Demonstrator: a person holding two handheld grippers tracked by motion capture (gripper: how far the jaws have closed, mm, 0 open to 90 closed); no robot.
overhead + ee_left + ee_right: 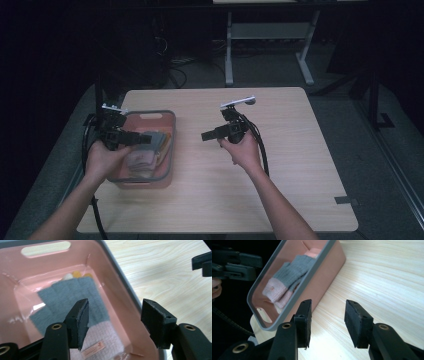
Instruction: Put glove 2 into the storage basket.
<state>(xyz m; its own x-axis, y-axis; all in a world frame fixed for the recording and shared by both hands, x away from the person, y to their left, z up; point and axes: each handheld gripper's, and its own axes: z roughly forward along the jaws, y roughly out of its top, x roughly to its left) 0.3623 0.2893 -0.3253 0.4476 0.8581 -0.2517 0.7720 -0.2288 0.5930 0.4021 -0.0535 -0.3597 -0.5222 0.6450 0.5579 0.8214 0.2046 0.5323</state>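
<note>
Nearest the lens in the left gripper view: two black fingers, spread apart, nothing between them, hung above the pink basket. Below them lay a knitted glove, grey at the finger end, pale pink at the cuff with a small label. Glimpsed yellow and white bits beyond the glove's tips, too blurred to name. Caught the handle slot in the far wall too.

Over to the right gripper view: fingers likewise parted and empty, poised over bare wood of the counter, just beside the basket's outer wall. Showed the grey rim and the glove from the side, lying inside against the wall.

From the high view: left gripper over the basket at the counter's left edge, right gripper near the middle, pointed toward the basket, cable trailing back past the hand.
</note>
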